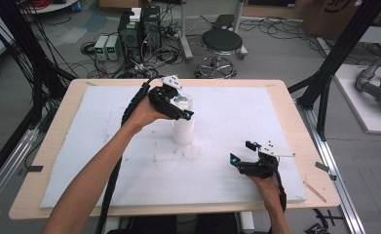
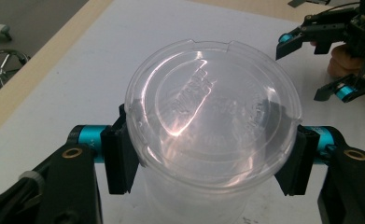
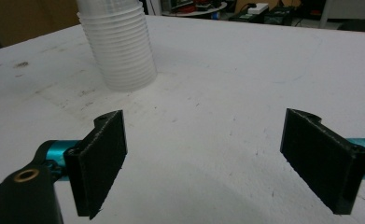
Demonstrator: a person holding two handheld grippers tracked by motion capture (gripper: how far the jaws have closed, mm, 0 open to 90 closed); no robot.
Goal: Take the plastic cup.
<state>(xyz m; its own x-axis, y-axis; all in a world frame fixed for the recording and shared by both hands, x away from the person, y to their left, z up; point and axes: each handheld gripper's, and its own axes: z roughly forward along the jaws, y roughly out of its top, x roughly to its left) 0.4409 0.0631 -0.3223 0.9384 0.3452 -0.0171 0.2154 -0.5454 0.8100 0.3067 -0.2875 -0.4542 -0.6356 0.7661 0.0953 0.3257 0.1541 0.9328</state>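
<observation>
A stack of clear plastic cups (image 1: 183, 129) stands upside down on the white foam board (image 1: 129, 165), left of the middle. My left gripper (image 1: 180, 105) reaches over it from the left. In the left gripper view the top cup (image 2: 213, 107) sits between the two black pads (image 2: 119, 156), which press on both its sides. My right gripper (image 1: 241, 151) rests low at the front right of the board, jaws wide apart with nothing between them. The right gripper view looks past that open gripper (image 3: 208, 158) at the ribbed cup stack (image 3: 119, 46) farther off.
The foam board covers most of a wooden table (image 1: 56, 146). Behind the table stand a round stool (image 1: 221, 44) and computer boxes (image 1: 139, 29) among floor cables. Black frame posts (image 1: 334, 63) rise at the right. The right gripper (image 2: 311, 65) also shows beyond the cup.
</observation>
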